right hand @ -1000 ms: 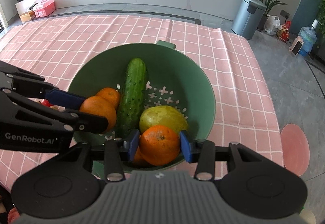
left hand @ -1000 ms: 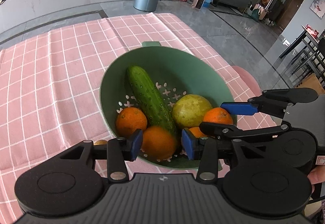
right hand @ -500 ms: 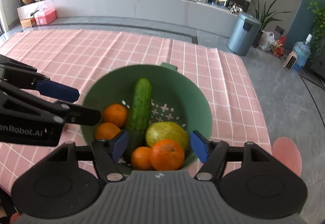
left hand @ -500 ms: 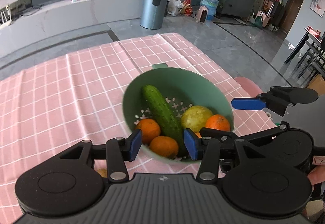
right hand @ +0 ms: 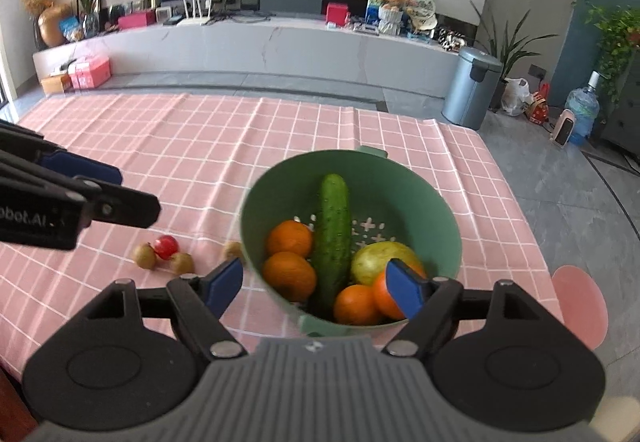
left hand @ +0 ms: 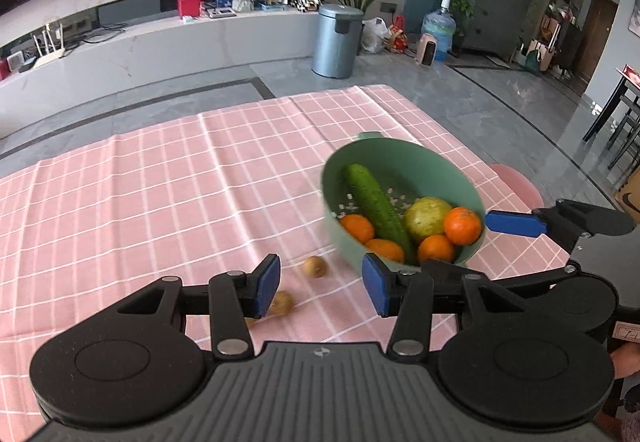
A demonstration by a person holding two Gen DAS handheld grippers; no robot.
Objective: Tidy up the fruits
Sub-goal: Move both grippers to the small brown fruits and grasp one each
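A green colander [right hand: 404, 177] [left hand: 404, 157] sits on the pink checked tablecloth. It holds a cucumber [right hand: 333, 230] [left hand: 376, 205], a yellow-green fruit [right hand: 376, 258] [left hand: 426, 217] and several oranges [right hand: 289, 238] [left hand: 462, 225]. Small brown fruits [right hand: 145, 256] [left hand: 314, 266] and a red one [right hand: 165, 246] lie on the cloth left of the colander. My left gripper [left hand: 320, 284] is open and empty, raised above the small fruits. My right gripper [right hand: 316, 284] is open and empty, raised above the colander's near rim.
The table's right edge [right hand: 532, 242] runs close beside the colander, with a pink stool [right hand: 580, 302] below it. A grey bin [right hand: 472, 85] and a low white counter [right hand: 240, 45] stand beyond the table. The cloth [left hand: 140, 193] stretches far to the left.
Both grippers let go of their oranges, which now lie in the colander. Both opened, rose and pulled back; the left one swung left, showing the small fruits on the cloth.
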